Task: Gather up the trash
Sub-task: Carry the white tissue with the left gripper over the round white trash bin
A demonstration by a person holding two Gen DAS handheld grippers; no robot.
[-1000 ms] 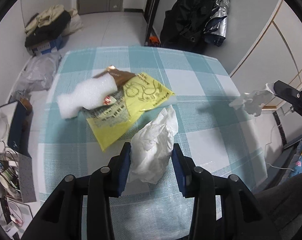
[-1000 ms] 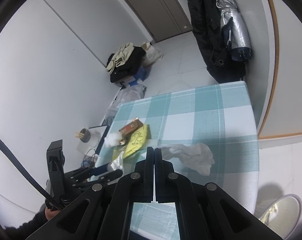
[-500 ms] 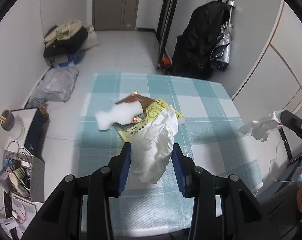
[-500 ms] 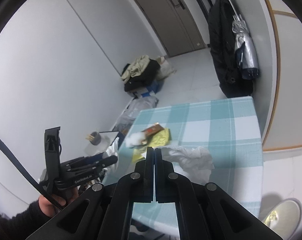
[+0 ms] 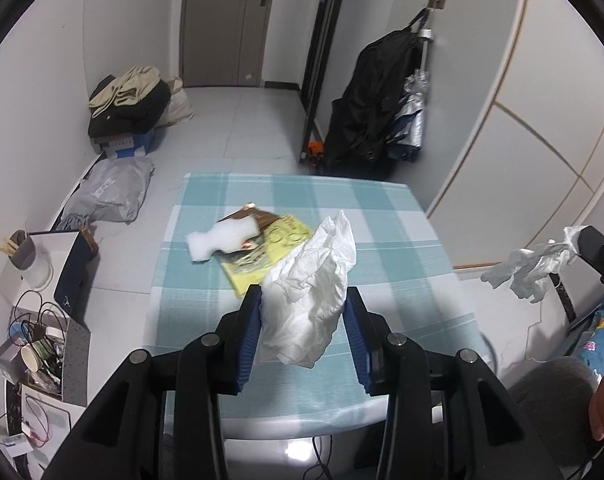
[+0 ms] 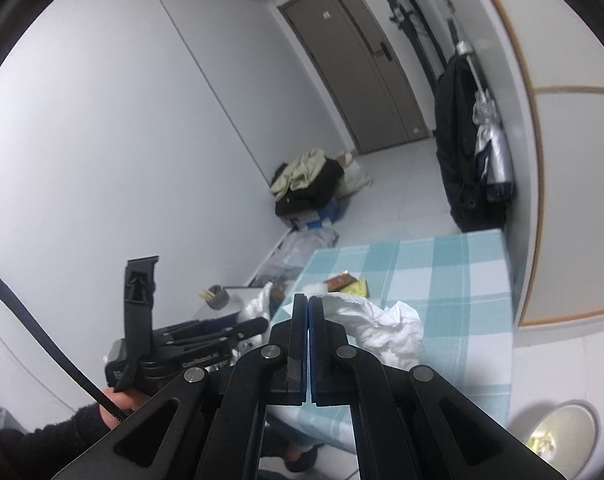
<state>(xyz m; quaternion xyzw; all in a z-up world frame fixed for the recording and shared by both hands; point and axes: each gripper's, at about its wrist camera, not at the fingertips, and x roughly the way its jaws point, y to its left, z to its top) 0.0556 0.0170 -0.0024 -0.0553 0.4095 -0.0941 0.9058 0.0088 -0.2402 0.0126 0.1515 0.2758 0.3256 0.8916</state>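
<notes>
My left gripper (image 5: 302, 295) is shut on a big crumpled white paper wad (image 5: 309, 292), held in the air above the near edge of the teal checked table (image 5: 381, 248). On the table lie a white foam piece (image 5: 222, 237), a yellow wrapper (image 5: 278, 254) and a brown wrapper (image 5: 258, 215). At the right edge of the left wrist view, my right gripper (image 5: 581, 240) is shut on a smaller crumpled tissue (image 5: 529, 268) that hangs beyond the table's side. The right wrist view shows its jaws closed at the tips (image 6: 309, 301), with the tissue (image 6: 381, 328) bunched to their right.
A round white bin (image 6: 557, 428) stands on the floor by the table's near right corner. Clothes on a box (image 5: 130, 108), a grey bag (image 5: 110, 192) and a cluttered box (image 5: 42, 344) lie left of the table. A black coat (image 5: 369, 100) hangs on the far wall.
Both grippers have risen and pulled back from the table, each carrying its paper. The paper wad has left the cloth, and the table looks smaller and farther in both views.
</notes>
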